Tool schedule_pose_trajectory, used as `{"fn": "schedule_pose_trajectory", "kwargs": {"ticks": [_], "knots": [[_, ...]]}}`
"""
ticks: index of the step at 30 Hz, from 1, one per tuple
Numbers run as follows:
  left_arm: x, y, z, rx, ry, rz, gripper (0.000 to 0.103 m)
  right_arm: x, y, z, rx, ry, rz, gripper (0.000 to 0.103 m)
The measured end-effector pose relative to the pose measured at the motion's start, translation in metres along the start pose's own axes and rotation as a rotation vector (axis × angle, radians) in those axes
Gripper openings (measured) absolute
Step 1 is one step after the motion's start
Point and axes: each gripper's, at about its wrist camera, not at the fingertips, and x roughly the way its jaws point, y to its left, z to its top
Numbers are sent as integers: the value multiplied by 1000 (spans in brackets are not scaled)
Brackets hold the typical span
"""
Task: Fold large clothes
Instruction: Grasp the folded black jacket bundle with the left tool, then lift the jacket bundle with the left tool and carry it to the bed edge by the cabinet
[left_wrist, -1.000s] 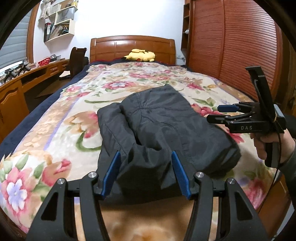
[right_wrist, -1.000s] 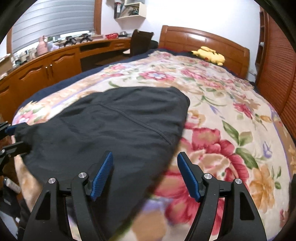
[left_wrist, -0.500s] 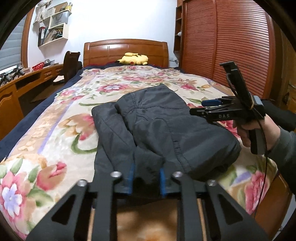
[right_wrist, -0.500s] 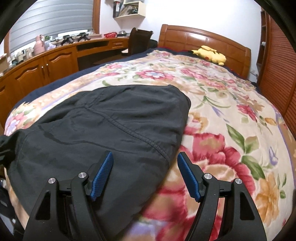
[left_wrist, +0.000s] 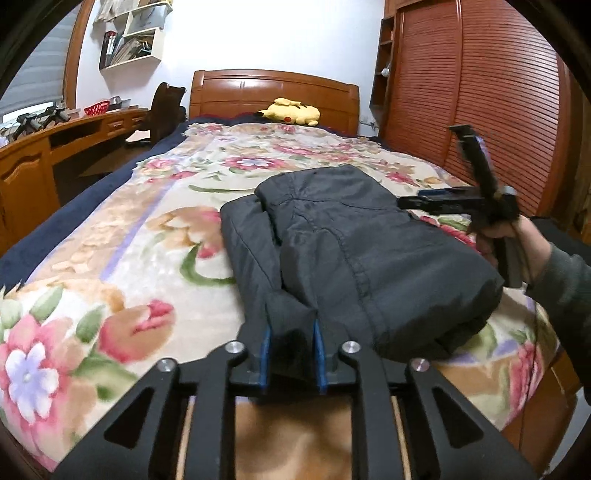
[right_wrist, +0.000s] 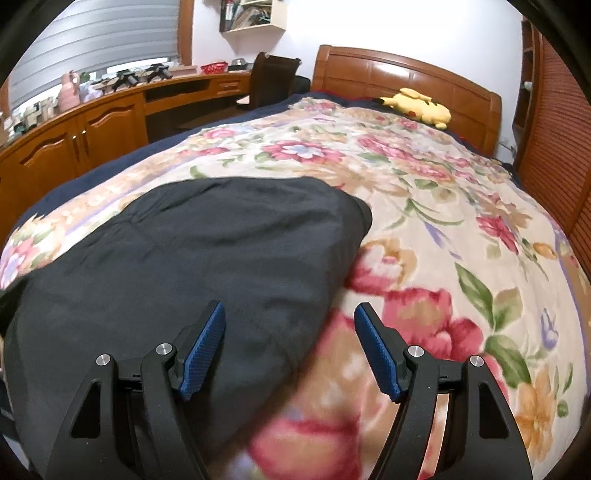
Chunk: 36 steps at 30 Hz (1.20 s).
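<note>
A dark grey padded jacket (left_wrist: 354, 240) lies folded on the floral bedspread (left_wrist: 140, 236). It also fills the left of the right wrist view (right_wrist: 207, 251). My left gripper (left_wrist: 290, 350) is shut on the jacket's near edge, pinching a fold of fabric between its blue pads. My right gripper (right_wrist: 290, 347) is open and empty, hovering over the jacket's right edge. It shows in the left wrist view (left_wrist: 439, 199) at the jacket's far right side, held by a hand.
A yellow plush toy (left_wrist: 291, 110) lies by the wooden headboard (left_wrist: 273, 92). A wooden desk (right_wrist: 92, 122) with a chair (right_wrist: 273, 77) runs along the left. A slatted wooden wardrobe (left_wrist: 480, 92) stands at the right. The bed's foot edge is below my left gripper.
My left gripper has shut on the jacket's near edge; it was open a second ago. My right gripper has moved forward along the jacket's right side and stays open.
</note>
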Motion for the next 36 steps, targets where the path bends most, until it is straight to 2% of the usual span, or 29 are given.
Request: {"fn": "schedule_pose_trajectory", "kwargs": {"ticks": [4, 8, 13, 19, 26, 27, 28, 29, 30, 31, 32, 34, 36], "knots": [[-10, 6, -7, -18, 7, -6, 38, 22, -9, 13, 18, 14, -11, 80], [-10, 10, -17, -24, 26, -9, 42, 47, -20, 23, 34, 42, -34, 82], [-8, 13, -22, -45, 50, -23, 45, 71, -40, 28, 130, 57, 3, 88], [-4, 16, -28, -55, 86, -31, 46, 92, -42, 32, 157, 88, 46, 91], [15, 17, -29, -56, 113, -18, 46, 112, -53, 22, 272, 150, 176, 91], [16, 19, -28, -64, 110, -31, 46, 113, -54, 20, 283, 164, 195, 90], [16, 20, -28, -68, 106, -47, 40, 114, -54, 19, 298, 177, 229, 81], [16, 20, -28, -71, 107, -78, 26, 114, -53, 18, 303, 182, 257, 74], [16, 20, -27, -76, 110, -104, 22, 111, -50, 19, 297, 178, 271, 63], [15, 20, -27, -76, 103, -106, 16, 107, -45, 20, 272, 176, 255, 59], [13, 18, -27, -69, 95, -111, 12, 104, -41, 22, 253, 179, 245, 55], [6, 16, -27, -59, 67, -116, 10, 96, -34, 26, 207, 171, 213, 39], [0, 18, -25, -66, 41, -121, 8, 83, -29, 31, 184, 129, 193, 30]]}}
